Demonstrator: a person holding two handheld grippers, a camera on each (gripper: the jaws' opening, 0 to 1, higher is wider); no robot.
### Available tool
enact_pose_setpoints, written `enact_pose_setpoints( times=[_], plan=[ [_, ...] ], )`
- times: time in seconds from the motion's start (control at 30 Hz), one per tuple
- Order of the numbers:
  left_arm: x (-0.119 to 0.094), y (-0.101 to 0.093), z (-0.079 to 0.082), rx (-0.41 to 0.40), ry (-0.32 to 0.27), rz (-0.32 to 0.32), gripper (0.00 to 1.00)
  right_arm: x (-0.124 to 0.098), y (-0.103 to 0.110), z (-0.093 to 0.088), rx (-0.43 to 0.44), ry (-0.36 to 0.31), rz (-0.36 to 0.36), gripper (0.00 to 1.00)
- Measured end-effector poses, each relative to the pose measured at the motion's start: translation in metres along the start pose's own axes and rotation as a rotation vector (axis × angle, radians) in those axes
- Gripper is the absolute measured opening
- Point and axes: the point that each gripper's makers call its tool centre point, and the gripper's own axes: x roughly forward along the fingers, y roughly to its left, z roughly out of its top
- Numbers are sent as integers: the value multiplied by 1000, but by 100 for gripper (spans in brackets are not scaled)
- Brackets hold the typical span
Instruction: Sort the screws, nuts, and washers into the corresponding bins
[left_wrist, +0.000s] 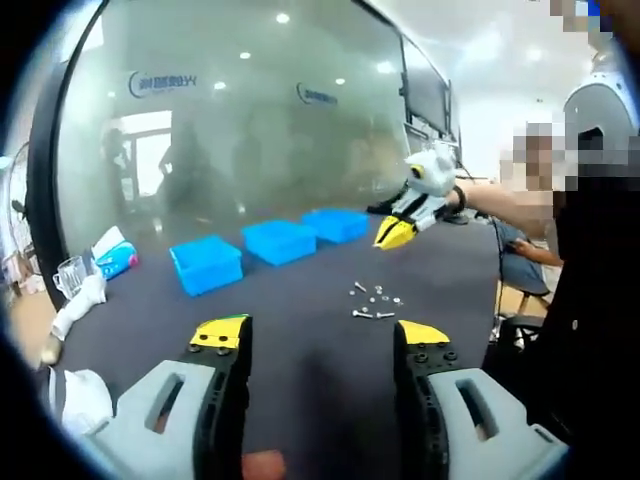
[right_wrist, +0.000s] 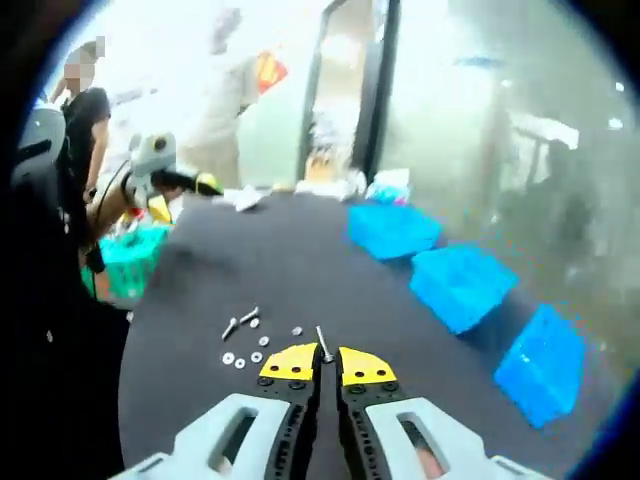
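Three bright blue square plastic bins (left_wrist: 277, 240) run in a row across the middle of the left gripper view, on the dark grey tabletop (left_wrist: 300, 330). Lower right of them lies a loose scatter of small silvery screws, nuts and washers (left_wrist: 373, 302), well apart from the bins. At the bottom of the frame, the left gripper (left_wrist: 320, 335) with its grey arms and yellow tips stands spread wide over bare table. Right of centre, the right gripper (left_wrist: 395, 235) comes in, held by a person's hand, above the table beyond the fasteners. A clear glass (left_wrist: 68, 275) sits at the left edge, a pale blue packet (left_wrist: 118, 260) just beside it.

Over to the right gripper view: the bins (right_wrist: 460, 285) now run diagonally down the right side. The fasteners (right_wrist: 250, 340) lie left of centre, a few slim screws and flat ring washers; nuts are too small to pick out. The right gripper (right_wrist: 323, 362) has its yellow tips pressed almost together, and one screw (right_wrist: 324, 345) sits right at the tips — pinched or just touching, I cannot tell. Upper left, the left gripper (right_wrist: 155, 160) hangs above the table's far edge, near a teal basket (right_wrist: 130, 262).
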Motion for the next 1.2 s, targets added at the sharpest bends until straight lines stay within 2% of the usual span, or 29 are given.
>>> enact_pose_setpoints(
  times=[0.23, 0.37, 0.5, 0.77, 1.03, 1.2],
  plan=[
    [0, 3, 7, -10, -35, 25, 55, -35, -8, 13, 67, -157, -125, 3],
    [2, 3, 7, -14, -37, 28, 55, -44, -5, 15, 68, -185, -147, 3],
    [2, 3, 9, -12, -40, 26, 55, -52, -16, 20, 80, -215, -185, 3],
    [1, 3, 11, -9, -46, 31, 55, -69, -67, 25, 127, -264, -313, 3],
    [-4, 8, 10, -11, -48, 51, 55, -74, -134, 11, 161, -250, -443, 3],
    [-5, 11, 8, -11, -44, 64, 55, -70, -166, 4, 183, -240, -482, 3]
  ],
)
